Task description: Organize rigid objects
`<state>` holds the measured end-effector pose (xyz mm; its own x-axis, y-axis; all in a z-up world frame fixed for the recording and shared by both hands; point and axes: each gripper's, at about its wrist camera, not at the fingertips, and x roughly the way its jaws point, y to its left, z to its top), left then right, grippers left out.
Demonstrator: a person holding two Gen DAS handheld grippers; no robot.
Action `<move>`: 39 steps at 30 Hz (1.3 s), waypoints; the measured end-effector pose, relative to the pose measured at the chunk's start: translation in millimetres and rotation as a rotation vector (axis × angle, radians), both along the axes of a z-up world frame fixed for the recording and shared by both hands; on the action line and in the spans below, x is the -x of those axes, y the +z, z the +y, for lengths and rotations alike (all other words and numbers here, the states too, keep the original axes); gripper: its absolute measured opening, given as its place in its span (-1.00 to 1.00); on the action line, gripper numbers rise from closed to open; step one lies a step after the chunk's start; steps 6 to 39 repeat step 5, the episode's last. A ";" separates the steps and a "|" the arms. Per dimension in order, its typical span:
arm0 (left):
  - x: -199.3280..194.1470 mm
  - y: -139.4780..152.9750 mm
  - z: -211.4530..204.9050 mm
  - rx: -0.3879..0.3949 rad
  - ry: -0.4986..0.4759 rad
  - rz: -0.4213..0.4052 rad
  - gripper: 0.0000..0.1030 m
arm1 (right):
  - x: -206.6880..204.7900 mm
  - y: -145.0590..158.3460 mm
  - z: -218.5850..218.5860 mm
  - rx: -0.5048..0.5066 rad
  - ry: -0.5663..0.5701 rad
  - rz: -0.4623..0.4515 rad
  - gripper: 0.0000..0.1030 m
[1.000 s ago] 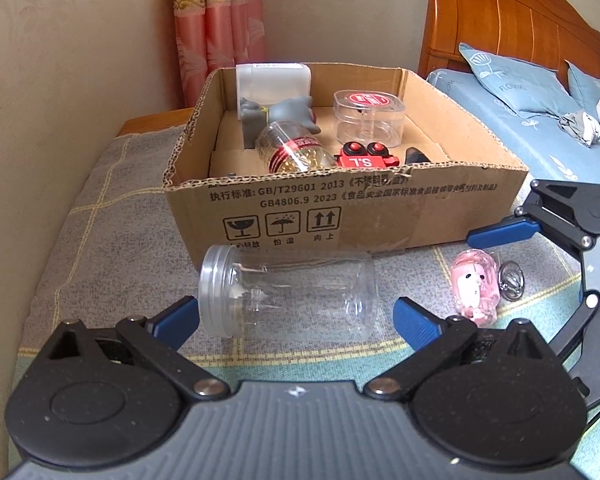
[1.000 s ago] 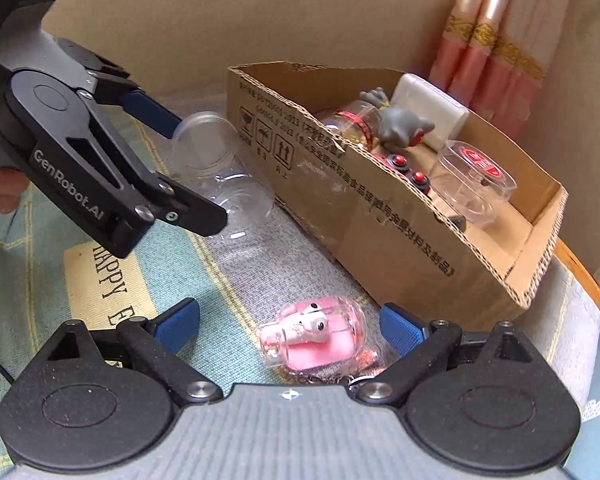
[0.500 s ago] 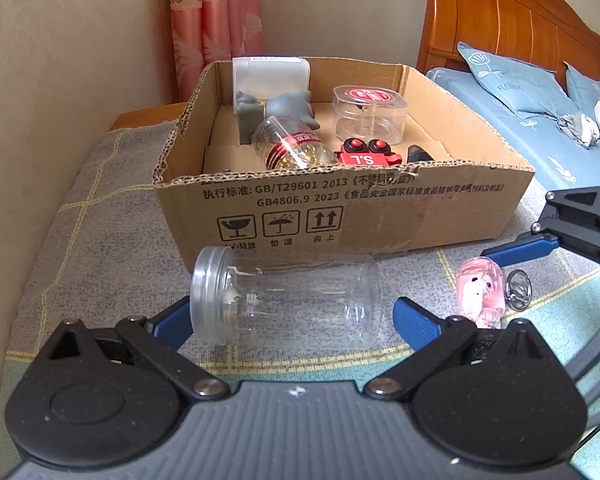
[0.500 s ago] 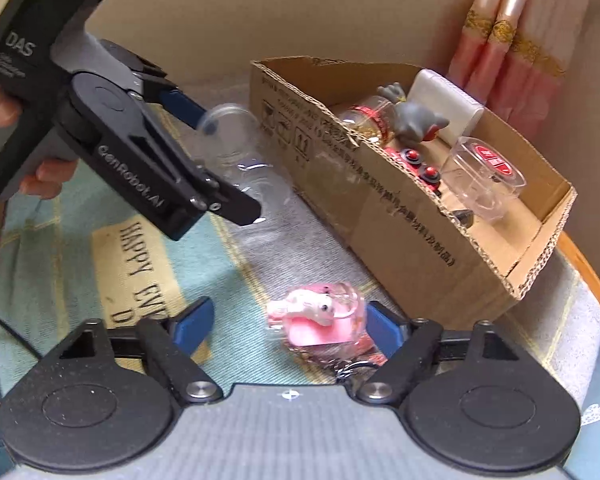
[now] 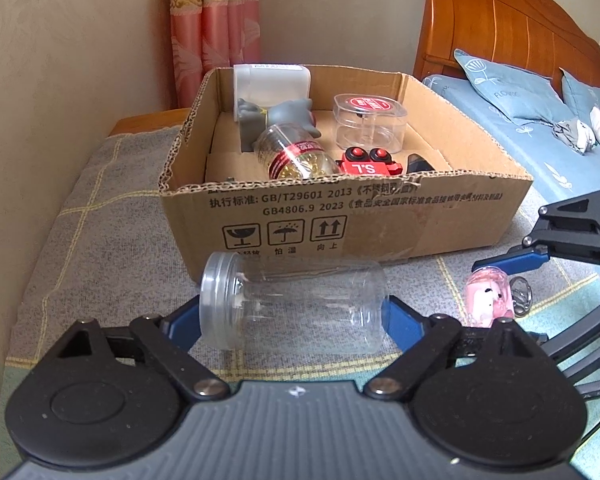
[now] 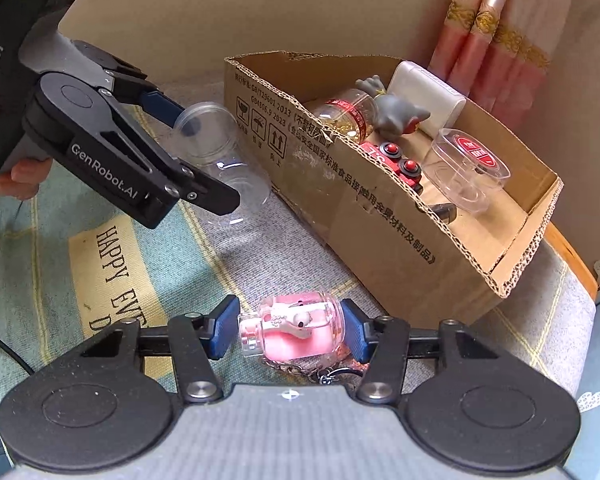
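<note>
Left wrist view: the left gripper (image 5: pixel 294 314) straddles a clear plastic jar (image 5: pixel 292 304) lying on its side on the blanket-covered desk (image 5: pixel 100 248), just in front of the cardboard box (image 5: pixel 380 220). Its fingers (image 5: pixel 400 320) are closing end to end, one at the lidded end and one at the base; contact looks made or near, but a firm hold cannot be confirmed. Judged purpose: lift the jar lengthwise into the box. The box already holds a white container (image 5: pixel 272 80), a grey figurine (image 5: pixel 276 116), a bottle with a red band (image 5: pixel 296 158), a red toy with two buttons (image 5: pixel 370 164) and a clear round case with a red label (image 5: pixel 370 122). Right wrist view: the right gripper (image 6: pixel 288 328) has a pink keychain toy (image 6: pixel 294 326) between its fingers (image 6: pixel 224 326), which are closing; the left pad appears to meet the toy's cap end and the right pad sits at its rounded end, so a grip is likely forming. The toy's chain (image 6: pixel 316 372) trails on the blanket beneath. The toy lies near the box's front wall, still outside. Both items remain to be transferred.
</note>
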<state>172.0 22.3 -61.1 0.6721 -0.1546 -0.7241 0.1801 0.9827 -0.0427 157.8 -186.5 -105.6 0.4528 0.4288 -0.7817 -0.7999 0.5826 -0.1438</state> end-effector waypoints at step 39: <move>2.1 13.3 -1.9 -0.032 -0.054 -0.008 0.77 | 0.4 15.6 -6.7 -0.018 -0.010 0.009 0.16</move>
